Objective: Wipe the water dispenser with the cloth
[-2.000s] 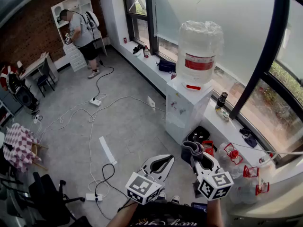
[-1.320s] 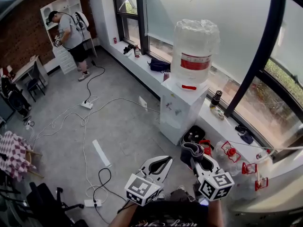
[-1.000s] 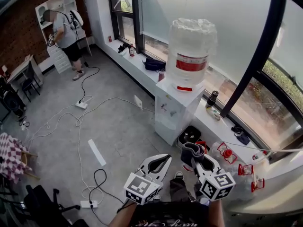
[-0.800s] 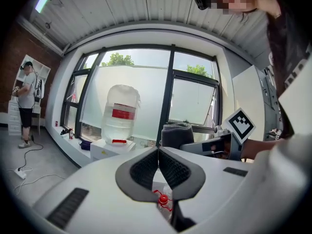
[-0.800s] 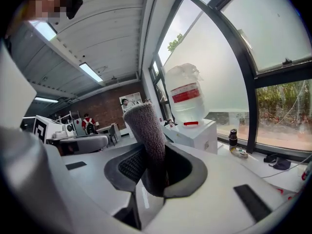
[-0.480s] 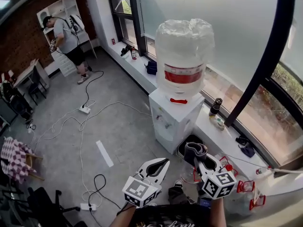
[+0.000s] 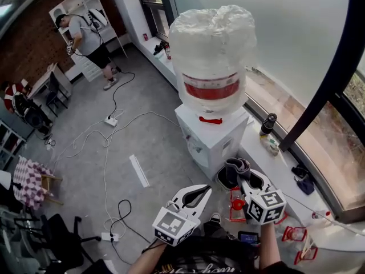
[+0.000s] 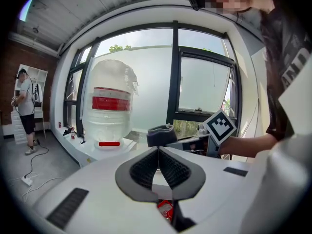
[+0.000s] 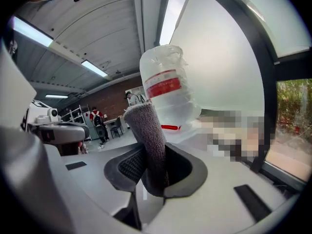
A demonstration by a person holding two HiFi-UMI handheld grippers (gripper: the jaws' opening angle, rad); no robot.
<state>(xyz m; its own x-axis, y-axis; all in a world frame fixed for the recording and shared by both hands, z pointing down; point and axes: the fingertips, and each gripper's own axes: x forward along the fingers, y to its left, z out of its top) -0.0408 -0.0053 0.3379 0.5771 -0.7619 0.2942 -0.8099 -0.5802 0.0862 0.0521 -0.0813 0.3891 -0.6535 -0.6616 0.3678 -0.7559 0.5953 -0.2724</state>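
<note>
Your right gripper (image 9: 155, 167) is clamped on the folded grey cloth (image 9: 145, 130), which stands up out of its jaws (a thick roll, end uppermost). Your left gripper (image 8: 158, 155) has its jaws pressed together on nothing. You hold both low in front of you, side by side and apart. Just ahead of the cloth stands the white water dispenser (image 7: 212, 136), its big clear bottle (image 7: 211, 50) on top, beside the window ledge (image 7: 258, 154). Further off, a power strip (image 7: 112, 121) lies on the grey floor (image 7: 165, 153), and a person (image 7: 85, 36) stands by white shelves (image 7: 85, 4).
</note>
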